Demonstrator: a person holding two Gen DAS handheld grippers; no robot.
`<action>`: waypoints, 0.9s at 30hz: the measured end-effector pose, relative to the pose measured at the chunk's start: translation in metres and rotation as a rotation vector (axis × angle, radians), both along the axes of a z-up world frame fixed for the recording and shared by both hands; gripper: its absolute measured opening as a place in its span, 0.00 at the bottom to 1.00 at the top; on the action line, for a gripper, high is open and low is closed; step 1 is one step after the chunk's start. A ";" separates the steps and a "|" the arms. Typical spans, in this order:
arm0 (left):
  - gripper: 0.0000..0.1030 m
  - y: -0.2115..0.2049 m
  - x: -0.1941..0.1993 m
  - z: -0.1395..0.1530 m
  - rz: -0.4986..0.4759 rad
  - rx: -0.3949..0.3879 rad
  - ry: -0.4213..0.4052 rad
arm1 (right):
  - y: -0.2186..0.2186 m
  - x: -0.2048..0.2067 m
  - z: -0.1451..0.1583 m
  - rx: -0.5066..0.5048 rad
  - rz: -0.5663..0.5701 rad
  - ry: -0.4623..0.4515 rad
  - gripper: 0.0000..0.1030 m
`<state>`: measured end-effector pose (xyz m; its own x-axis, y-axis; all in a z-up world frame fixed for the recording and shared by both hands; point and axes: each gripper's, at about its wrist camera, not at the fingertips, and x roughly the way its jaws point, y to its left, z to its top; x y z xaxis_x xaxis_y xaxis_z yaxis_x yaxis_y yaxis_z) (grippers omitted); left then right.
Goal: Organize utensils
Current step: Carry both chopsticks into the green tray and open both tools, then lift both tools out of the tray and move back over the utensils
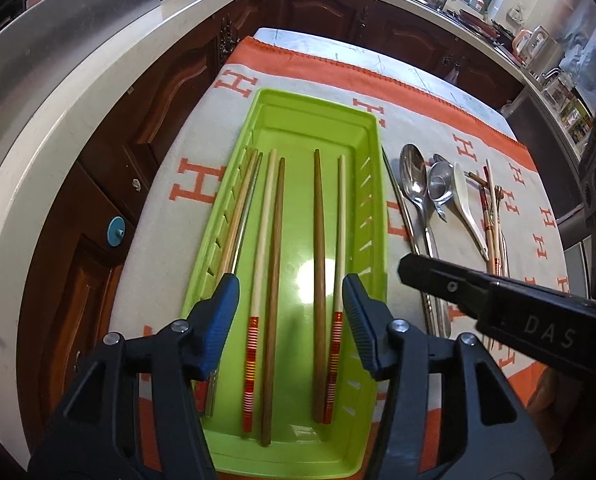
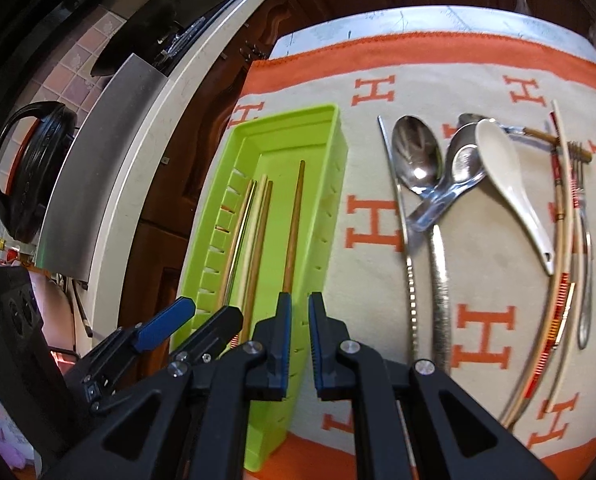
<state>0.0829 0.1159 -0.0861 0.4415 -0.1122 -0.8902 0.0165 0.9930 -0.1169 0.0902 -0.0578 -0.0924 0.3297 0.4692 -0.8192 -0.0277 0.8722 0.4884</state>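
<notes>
Tongs state, left unit (image 1: 290,320): released, blue-padded fingers spread wide and empty, positioned above the near half of the green tray (image 1: 371,184). Tongs state, right unit (image 2: 299,344): fingers drawn close with a narrow gap showing between the blue pads; nothing is visible between them, positioned over the tray's right wall at its near end.

Tray location: on an orange-and-cream cloth (image 2: 377,280) printed with letter H marks, spread over the worktop (image 1: 337,46). The long axis of the tray runs away from the cameras.

Tray contents, left wrist view:
- two thin pale chopsticks (image 1: 240,208) against the slotted left wall
- one cream chopstick with red-striped end (image 1: 260,240)
- one dark wooden chopstick (image 1: 274,248) just beside it
- a second dark wooden chopstick (image 1: 318,224), right of centre
- a second cream striped chopstick (image 1: 339,220) just beside it

Items on the cloth right of the tray, right wrist view: one metal chopstick (image 2: 401,216), a large steel spoon (image 2: 415,160), a smaller steel spoon (image 2: 457,176) lying across it, a white ceramic spoon (image 2: 509,184), further striped chopsticks (image 2: 561,208) and a fork (image 2: 583,240).
</notes>
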 end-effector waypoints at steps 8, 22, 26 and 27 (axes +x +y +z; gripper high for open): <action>0.49 -0.013 -0.010 0.003 -0.030 0.013 -0.006 | -0.016 -0.020 0.016 -0.102 0.017 -0.114 0.08; 0.49 -0.051 -0.024 0.014 -0.096 0.027 -0.028 | -0.055 -0.055 0.021 -0.165 -0.001 -0.191 0.08; 0.49 -0.064 -0.028 0.018 -0.119 0.036 -0.036 | -0.067 -0.061 0.021 -0.161 -0.016 -0.194 0.08; 0.49 -0.068 -0.029 0.019 -0.125 0.039 -0.038 | -0.070 -0.063 0.021 -0.159 -0.020 -0.196 0.08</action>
